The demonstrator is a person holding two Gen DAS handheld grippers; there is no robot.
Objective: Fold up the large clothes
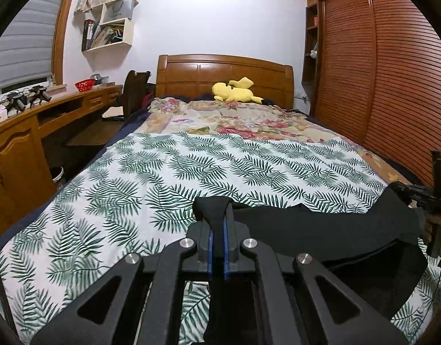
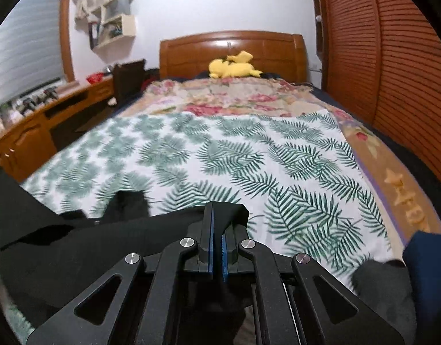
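A black garment (image 1: 329, 230) hangs stretched between my two grippers above the near end of the bed. My left gripper (image 1: 218, 215) is shut on one corner of it; cloth wraps over the fingertips. My right gripper (image 2: 217, 215) is shut on the other corner of the black garment (image 2: 76, 247), which sags away to the left in that view. The right gripper also shows at the right edge of the left wrist view (image 1: 433, 201). The garment's lower part drapes out of sight under the grippers.
The bed carries a palm-leaf sheet (image 1: 191, 172) with a floral blanket (image 1: 235, 120) beyond it. A yellow plush toy (image 1: 235, 90) lies by the wooden headboard (image 1: 226, 74). A wooden desk (image 1: 33, 132) runs along the left, a slatted wardrobe (image 1: 393, 86) along the right.
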